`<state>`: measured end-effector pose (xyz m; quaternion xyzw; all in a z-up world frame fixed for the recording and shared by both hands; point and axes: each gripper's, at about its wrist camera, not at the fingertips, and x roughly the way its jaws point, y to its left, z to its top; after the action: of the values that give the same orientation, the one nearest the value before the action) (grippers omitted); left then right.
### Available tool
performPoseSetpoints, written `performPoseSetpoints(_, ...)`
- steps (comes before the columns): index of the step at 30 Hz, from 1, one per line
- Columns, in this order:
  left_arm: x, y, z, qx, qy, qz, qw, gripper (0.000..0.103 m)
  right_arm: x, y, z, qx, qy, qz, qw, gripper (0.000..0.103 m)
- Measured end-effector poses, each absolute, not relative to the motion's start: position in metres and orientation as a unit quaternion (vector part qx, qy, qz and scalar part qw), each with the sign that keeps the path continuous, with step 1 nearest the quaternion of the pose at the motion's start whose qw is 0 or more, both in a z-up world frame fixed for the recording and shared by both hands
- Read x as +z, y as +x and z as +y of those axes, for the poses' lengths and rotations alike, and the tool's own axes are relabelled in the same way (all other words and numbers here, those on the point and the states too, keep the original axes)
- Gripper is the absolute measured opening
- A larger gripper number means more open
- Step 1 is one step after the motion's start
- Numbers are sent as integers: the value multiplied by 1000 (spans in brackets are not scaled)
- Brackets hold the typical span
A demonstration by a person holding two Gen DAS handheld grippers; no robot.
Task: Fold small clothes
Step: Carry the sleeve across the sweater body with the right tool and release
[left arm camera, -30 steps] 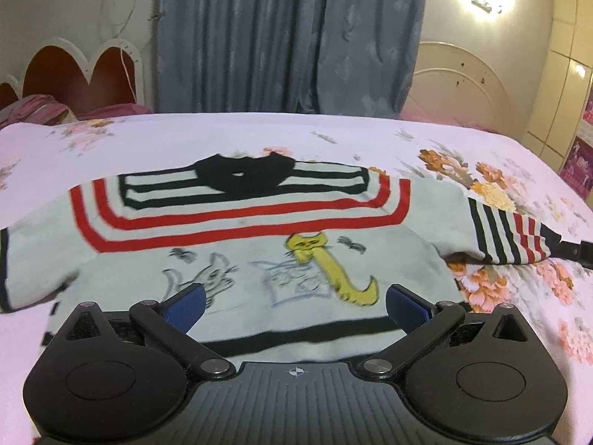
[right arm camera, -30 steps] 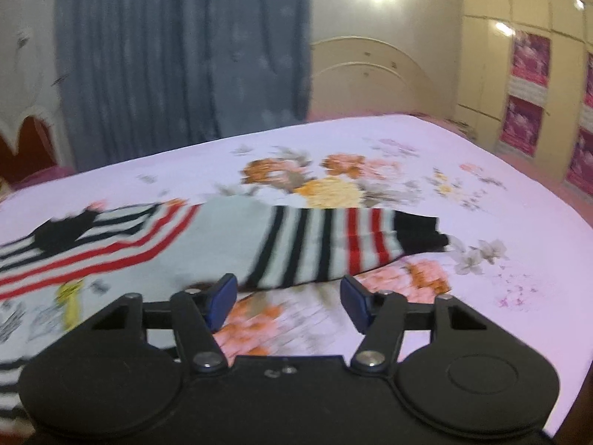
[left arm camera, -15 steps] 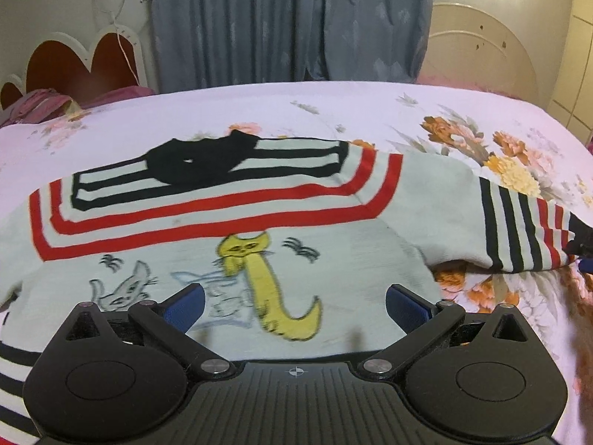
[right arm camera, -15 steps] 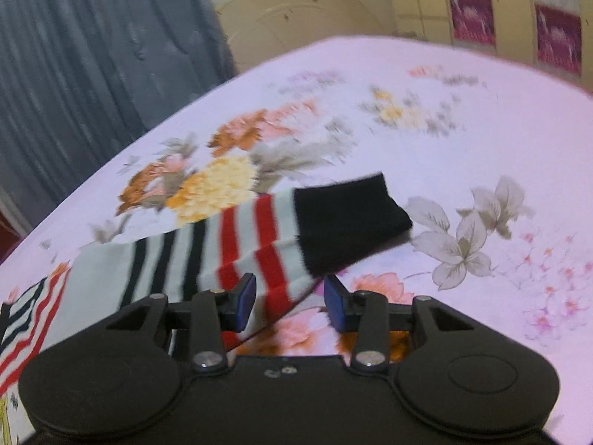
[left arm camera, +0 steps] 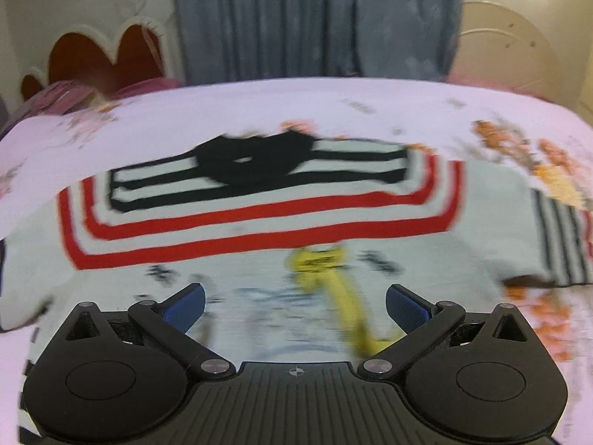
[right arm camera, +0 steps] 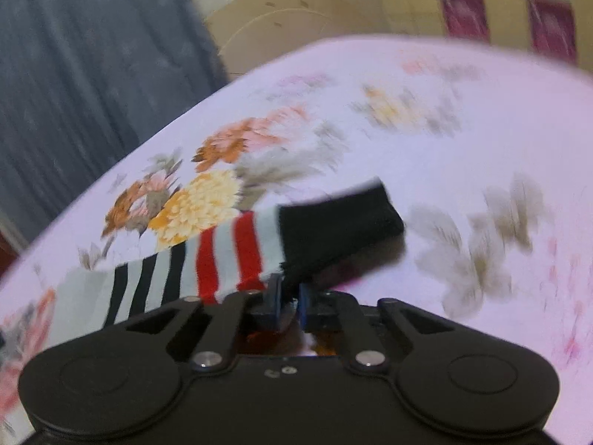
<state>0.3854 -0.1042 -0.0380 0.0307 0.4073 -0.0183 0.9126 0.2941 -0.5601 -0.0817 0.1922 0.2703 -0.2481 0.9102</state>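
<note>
at the bottom centre of the right wrist frame, my right gripper (right arm camera: pixel 288 298) has just closed on the sleeve (right arm camera: pixel 259 248) by its black cuff (right arm camera: pixel 339 218); the first fold can start; my left gripper (left arm camera: pixel 294 307) hangs wide over the sweater (left arm camera: pixel 259 230) on the bed (left arm camera: pixel 259 111).

Beyond the jaws in both views we see a bed covered by a pale pink bedsheet (left arm camera: pixel 333 104) printed with orange, yellow and grey flowers (right arm camera: pixel 200 204). Farther beyond the jaws, past the bed's far edge, we note a grey-blue curtain (left arm camera: pixel 315 18) hanging in folds. Up and to the left of the jaws stands a red scalloped headboard (left arm camera: pixel 103 55) with a white border. Up and to the right we find a cream arched panel (left arm camera: pixel 519 52), and, in the right wrist view, yellowish wall panels with magenta patterned inserts (right arm camera: pixel 463 3).
</note>
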Motion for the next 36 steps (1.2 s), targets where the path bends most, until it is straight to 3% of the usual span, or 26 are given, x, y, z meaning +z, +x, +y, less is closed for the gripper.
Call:
performPoseSetpoints(7, -53, 412, -29, -21, -36, 410, 911, 102, -43, 330, -437, -91, 98, 263, 955, 7)
performPoseSetpoints(14, -50, 412, 21, -46, -77, 390, 916, 102, -52, 366, -285, 57, 6, 296, 954, 7)
performPoseSetpoints(17, -54, 409, 38, -48, -89, 397, 912, 85, -66, 375, -239, 99, -16, 318, 943, 7)
performPoseSetpoints(20, -60, 406, 49, -49, -98, 401, 909, 85, -88, 379, -204, 125, -34, 348, 929, 8)
performPoseSetpoints(23, -65, 405, 53, -61, -108, 406, 906, 85, -99, 376, -190, 133, -34, 351, 926, 16)
performPoseSetpoints(25, -68, 407, 48, -76, -115, 411, 901, 85, -94, 375, -191, 142, -19, 352, 925, 28)
performPoseSetpoints(27, -69, 410, 41, -90, -119, 411, 900, 85, -83, 368, -199, 144, 1, 337, 930, 34)
performPoseSetpoints(31, -73, 423, 16, -126, -130, 410, 894, 86, -60, 349, -231, 119, 39, 309, 943, 24)
performPoseSetpoints(36, -87, 448, -10, -130, -122, 420, 890, 85, -45, 338, -275, 56, 58, 273, 959, 20)
